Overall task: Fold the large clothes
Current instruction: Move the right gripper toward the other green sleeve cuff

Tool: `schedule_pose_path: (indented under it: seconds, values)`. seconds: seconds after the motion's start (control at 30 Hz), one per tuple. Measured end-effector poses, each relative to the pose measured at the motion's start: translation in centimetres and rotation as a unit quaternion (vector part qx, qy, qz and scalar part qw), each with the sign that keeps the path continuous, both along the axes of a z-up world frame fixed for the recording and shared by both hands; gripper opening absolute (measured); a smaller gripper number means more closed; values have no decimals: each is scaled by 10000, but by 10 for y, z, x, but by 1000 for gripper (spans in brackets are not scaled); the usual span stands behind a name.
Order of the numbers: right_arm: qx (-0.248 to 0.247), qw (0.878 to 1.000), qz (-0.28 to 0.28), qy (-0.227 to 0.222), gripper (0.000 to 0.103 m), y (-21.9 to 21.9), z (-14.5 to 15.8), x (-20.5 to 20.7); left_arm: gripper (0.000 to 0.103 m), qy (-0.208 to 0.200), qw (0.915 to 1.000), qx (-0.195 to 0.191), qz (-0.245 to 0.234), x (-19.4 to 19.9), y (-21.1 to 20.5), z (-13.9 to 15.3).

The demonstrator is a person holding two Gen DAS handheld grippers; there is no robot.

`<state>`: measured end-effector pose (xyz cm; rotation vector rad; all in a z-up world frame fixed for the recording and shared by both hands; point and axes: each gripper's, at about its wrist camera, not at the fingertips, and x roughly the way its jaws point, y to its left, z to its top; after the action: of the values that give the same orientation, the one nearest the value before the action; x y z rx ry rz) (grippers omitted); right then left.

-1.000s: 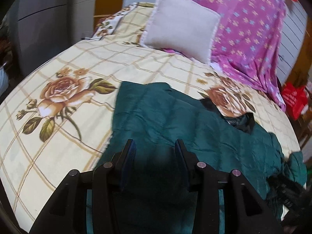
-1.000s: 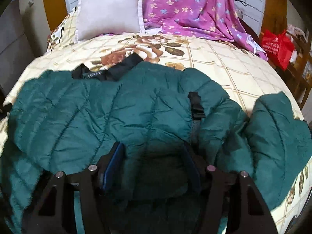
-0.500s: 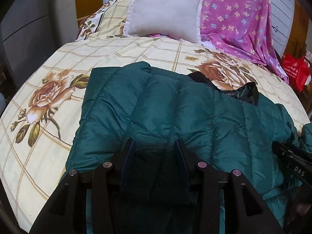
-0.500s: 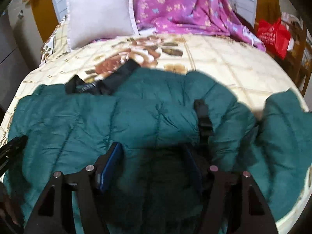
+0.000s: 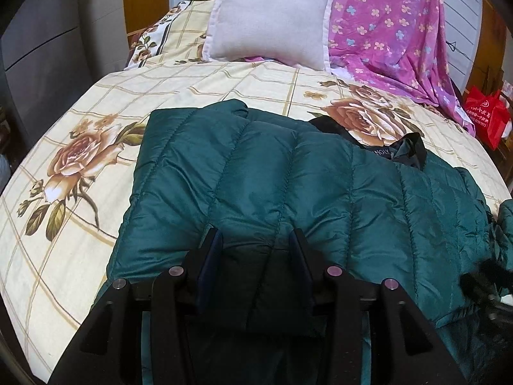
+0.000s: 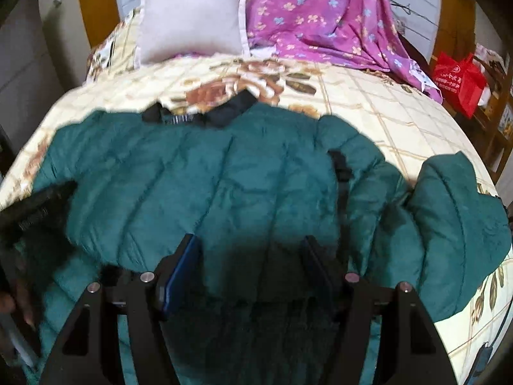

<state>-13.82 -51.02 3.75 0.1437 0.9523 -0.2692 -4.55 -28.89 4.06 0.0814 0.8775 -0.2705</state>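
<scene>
The left tongs (image 5: 255, 260) are opening, and a fold of the teal quilted down jacket (image 5: 288, 186) sits between their blue-padded fingers (image 5: 208, 263); whether the pads press on the cloth cannot be told from the shadow there. The right tongs (image 6: 253, 266) stand parted wide, with jacket fabric bunched between their fingers (image 6: 182, 269); the pads appear not to pinch it, though the picture is blurred.

The jacket lies spread across the near part of the bed (image 5: 80, 122), reaching away from both tongs towards the far end. Its black collar (image 5: 404, 150) lies at the far edge, right of the left tongs, and carries a small label with writing too small to read surely. In the right wrist view a sleeve (image 6: 455, 218) lies out to the right, and a black strap (image 6: 340, 166) crosses the jacket just beyond the right tongs.

Farther off, on the cream rose-patterned bedspread, a white pillow (image 5: 269, 19) leans at the head, beside a pink flowered sheet (image 5: 391, 25). At the far right stands a red bag (image 5: 487, 115) with white print, unreadable.
</scene>
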Motion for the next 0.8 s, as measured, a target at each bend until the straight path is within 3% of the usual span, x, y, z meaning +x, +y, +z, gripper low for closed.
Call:
schedule_pose_path:
  seconds: [0.13, 0.27, 0.47, 0.8]
  values:
    - [-53, 10000, -29, -30, 71, 2, -6, 0, 24, -29, 10000, 25, -13, 0, 0, 2]
    - [-24, 9999, -33, -130, 71, 7, 10, -9, 24, -36, 10000, -68, 9, -4, 1, 6]
    - [144, 9980, -98, -602, 81, 7, 42, -34, 24, -161, 9994, -231, -216, -24, -3, 26]
    - [-6, 9975, -268, -647, 82, -8, 61, -63, 24, -222, 9984, -203, -474, -64, -10, 53]
